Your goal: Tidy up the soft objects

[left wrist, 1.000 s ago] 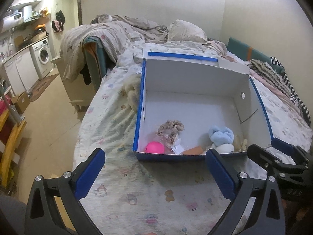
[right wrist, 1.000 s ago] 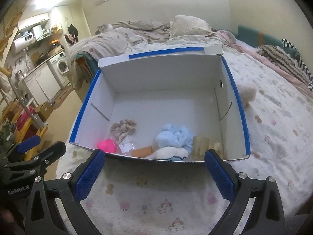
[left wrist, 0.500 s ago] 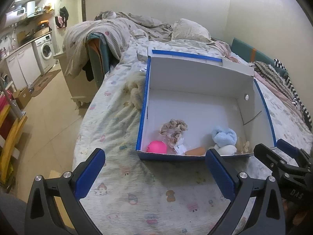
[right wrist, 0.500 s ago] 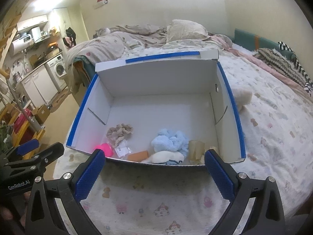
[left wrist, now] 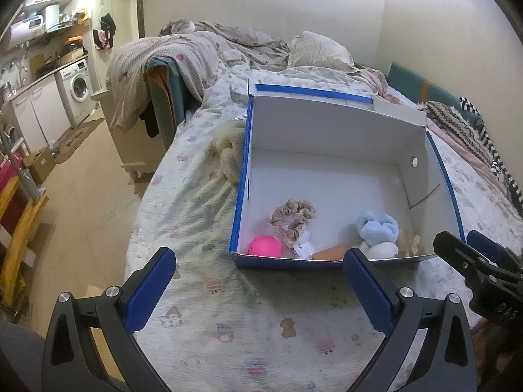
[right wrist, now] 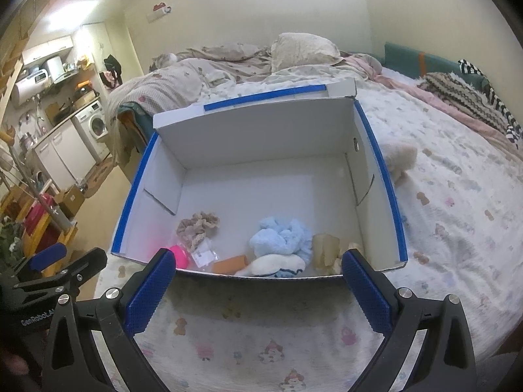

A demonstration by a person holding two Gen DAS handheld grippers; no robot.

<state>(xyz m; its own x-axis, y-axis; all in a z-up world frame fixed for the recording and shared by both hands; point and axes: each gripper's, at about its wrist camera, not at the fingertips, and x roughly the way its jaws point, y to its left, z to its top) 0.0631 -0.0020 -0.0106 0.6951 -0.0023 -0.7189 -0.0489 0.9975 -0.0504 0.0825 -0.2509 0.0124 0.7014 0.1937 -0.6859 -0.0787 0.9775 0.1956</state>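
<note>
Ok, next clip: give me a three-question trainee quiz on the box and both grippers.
1. True or false: the pink ball lies inside the box.
2. What lies on the bed just outside the box's right wall? A) a cream plush B) a shoe C) a book
3. Fill in: both the left gripper and the right gripper are ____ and hold nothing.

Key: 1 true; 2 A; 3 open.

Both views have drawn back and risen a little from the box (right wrist: 261,150), so it sits farther from the left gripper (left wrist: 258,281) and right gripper (right wrist: 255,281).
</note>
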